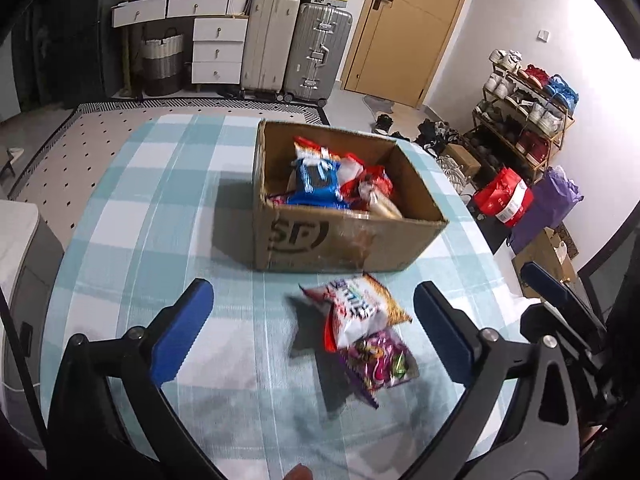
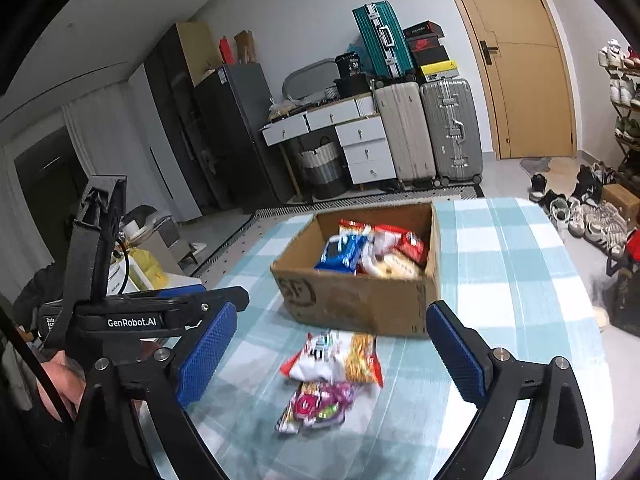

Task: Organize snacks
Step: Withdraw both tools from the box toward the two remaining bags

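Note:
An open cardboard box (image 1: 340,240) stands on the teal-checked table (image 1: 168,208) and holds several snack packets, among them a blue one (image 1: 316,184). In front of the box lie two loose packets. A white, red and orange packet (image 1: 360,308) partly overlaps a purple one (image 1: 380,364). My left gripper (image 1: 312,292) is open, its blue pads wide apart on either side of these packets and touching neither. In the right wrist view my right gripper (image 2: 333,312) is also open over the same white packet (image 2: 336,360) and purple packet (image 2: 316,404), holding nothing.
The table's right edge drops to a floor with red and purple bags (image 1: 516,200), shoes and a shoe rack (image 1: 524,116). Suitcases (image 1: 296,48), white drawers (image 1: 218,50) and a wooden door (image 1: 404,24) stand at the back. A grey cabinet (image 1: 24,264) sits left of the table.

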### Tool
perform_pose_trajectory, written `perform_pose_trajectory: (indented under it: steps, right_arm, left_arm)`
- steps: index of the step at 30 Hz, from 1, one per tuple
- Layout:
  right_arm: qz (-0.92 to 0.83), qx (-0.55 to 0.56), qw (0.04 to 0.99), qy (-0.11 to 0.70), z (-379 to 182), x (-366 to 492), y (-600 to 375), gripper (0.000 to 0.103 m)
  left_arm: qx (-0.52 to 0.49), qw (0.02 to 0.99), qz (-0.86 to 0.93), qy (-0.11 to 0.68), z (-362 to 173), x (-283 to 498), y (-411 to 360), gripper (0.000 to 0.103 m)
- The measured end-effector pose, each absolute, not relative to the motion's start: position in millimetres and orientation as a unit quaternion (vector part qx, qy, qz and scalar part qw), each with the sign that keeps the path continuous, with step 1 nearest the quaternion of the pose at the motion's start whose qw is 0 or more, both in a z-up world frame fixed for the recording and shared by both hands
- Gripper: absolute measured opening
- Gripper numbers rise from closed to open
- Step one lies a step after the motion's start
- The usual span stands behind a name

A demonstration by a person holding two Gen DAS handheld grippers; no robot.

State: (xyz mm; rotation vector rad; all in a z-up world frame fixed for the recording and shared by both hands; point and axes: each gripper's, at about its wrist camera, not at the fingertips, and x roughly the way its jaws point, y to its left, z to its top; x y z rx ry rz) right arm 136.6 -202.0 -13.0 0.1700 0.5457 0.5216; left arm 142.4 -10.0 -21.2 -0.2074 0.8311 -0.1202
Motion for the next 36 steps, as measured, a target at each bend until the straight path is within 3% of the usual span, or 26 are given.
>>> perform_pose_trajectory:
  steps: [15,36]
  right_arm:
    - [0.252,0.101,0.911,0.310,-63,113,-192,0.097]
    - [0.257,0.067,0.887,0.379,-125,147,-151,0.097]
  left_arm:
    - [-0.119,0.907,-0.049,0.400,-42,108,3,0.102]
    - [-0.139,0.895,-0.053,0.420,-105,112,29,0.102]
